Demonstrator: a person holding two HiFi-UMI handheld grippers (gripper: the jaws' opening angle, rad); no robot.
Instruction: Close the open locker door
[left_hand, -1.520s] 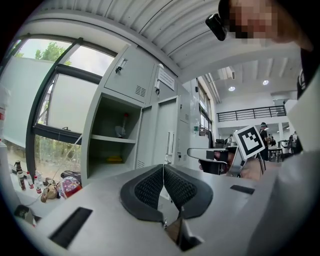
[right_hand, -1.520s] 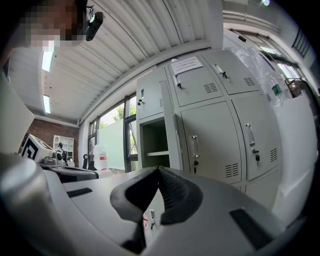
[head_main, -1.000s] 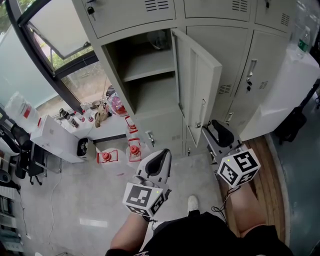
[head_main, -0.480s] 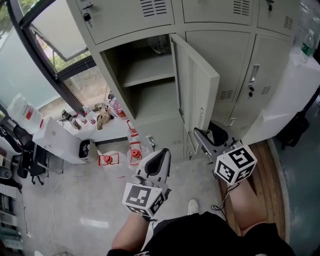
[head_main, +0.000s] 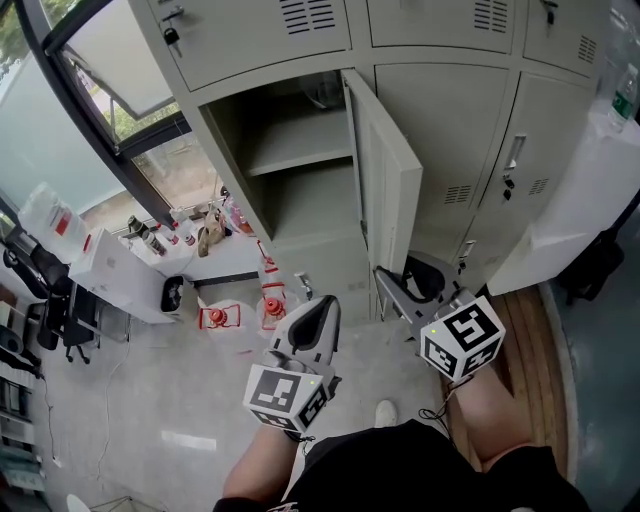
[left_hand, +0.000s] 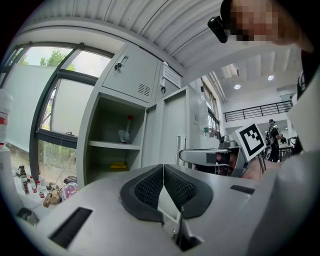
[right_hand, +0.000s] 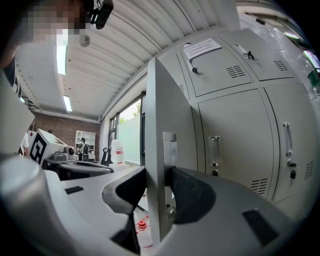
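Observation:
The grey locker door (head_main: 390, 190) stands open, swung out from the open compartment (head_main: 290, 170) and seen almost edge-on in the head view. My right gripper (head_main: 405, 278) is at the door's lower free edge. In the right gripper view the door edge (right_hand: 155, 125) and its handle plate (right_hand: 168, 150) run between the jaws of the right gripper (right_hand: 157, 192), which are closing, and both pads touch the door. My left gripper (head_main: 318, 315) hangs lower left of the door, shut and empty, its pads meeting in the left gripper view (left_hand: 163, 172).
Closed lockers (head_main: 560, 140) fill the wall right of the door. On the floor at left lie red items (head_main: 212, 317), a white box (head_main: 115, 270) and small bottles under the window (head_main: 110, 70). A white bulky object (head_main: 590, 190) stands at right. My shoe (head_main: 385, 410) is below.
The door has swung left toward the compartment and now looks narrower. My right gripper moved left with its lower edge. The left gripper stayed in place.

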